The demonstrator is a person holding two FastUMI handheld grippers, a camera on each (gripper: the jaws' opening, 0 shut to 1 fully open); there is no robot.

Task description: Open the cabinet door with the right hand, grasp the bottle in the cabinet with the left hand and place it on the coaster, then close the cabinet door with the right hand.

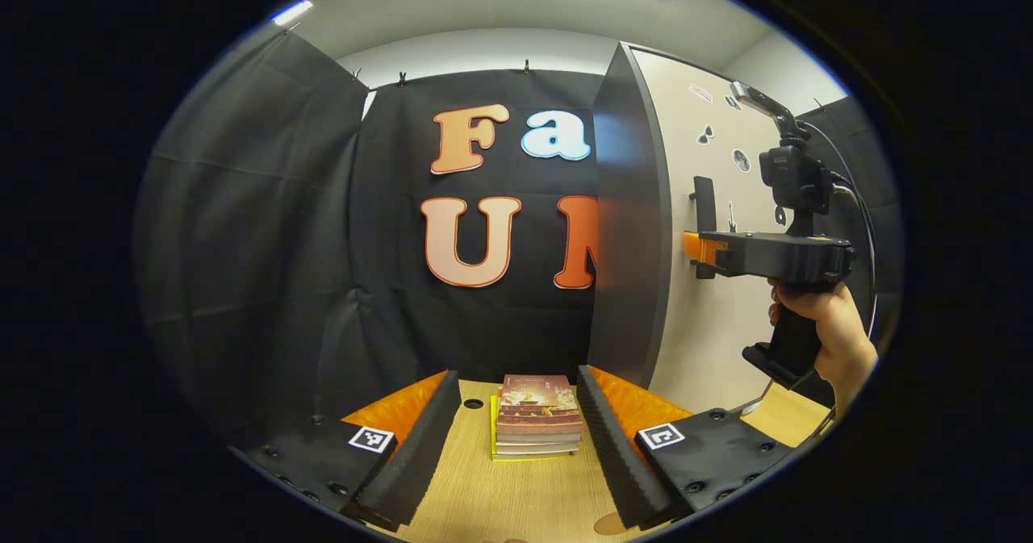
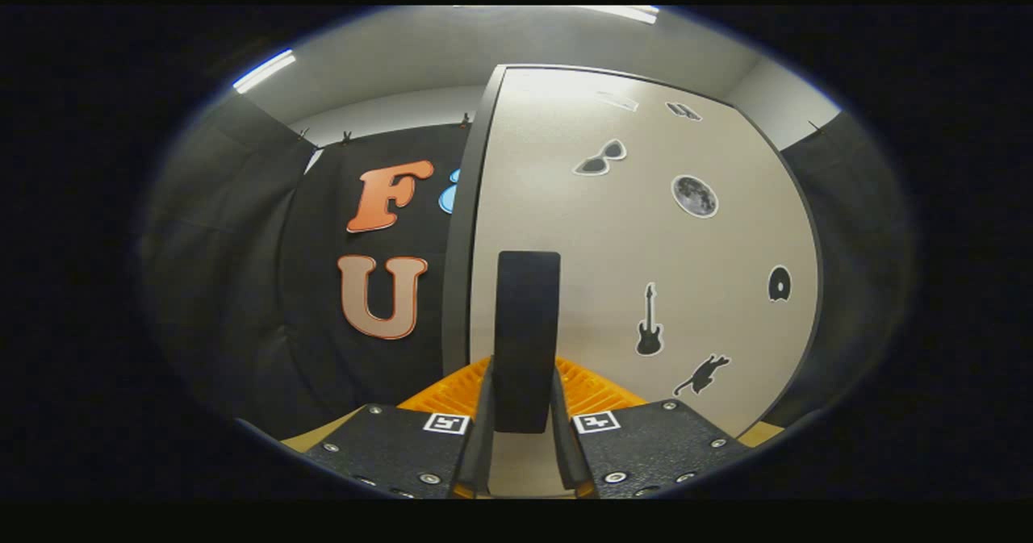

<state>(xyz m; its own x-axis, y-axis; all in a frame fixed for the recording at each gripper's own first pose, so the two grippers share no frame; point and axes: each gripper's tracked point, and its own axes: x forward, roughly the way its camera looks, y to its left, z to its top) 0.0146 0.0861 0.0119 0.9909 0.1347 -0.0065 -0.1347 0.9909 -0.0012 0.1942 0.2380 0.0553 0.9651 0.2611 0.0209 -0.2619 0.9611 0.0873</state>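
1. The cabinet (image 1: 629, 228) stands upright at the right side of the wooden table (image 1: 516, 494), its dark side panel facing the left gripper view.
2. The cabinet door (image 2: 637, 236) is pale and carries small dark stickers: sunglasses, a moon, a guitar, a cat. In the right gripper view it sits flush with the cabinet's dark edge, so it looks closed; the bottle is not visible from outside.
3. The table shows light wood grain between the left gripper's fingers.
4. The right gripper (image 2: 524, 414) has its two fingers pressed on either side of the dark vertical door handle (image 2: 527, 325), clamped on it. In the left gripper view the same gripper (image 1: 702, 254) meets the handle (image 1: 704, 204), held by a hand (image 1: 831, 325).
5. The left gripper (image 1: 516, 446) hovers low over the table, jaws wide apart and holding nothing.
6. A small stack of books (image 1: 537, 418) lies on the table between those fingers, towards the back edge, resting on a yellow sheet.
7. A rounded brown piece, perhaps the coaster (image 1: 609, 523), peeks out at the near edge beside the right-hand finger; I cannot tell for sure.
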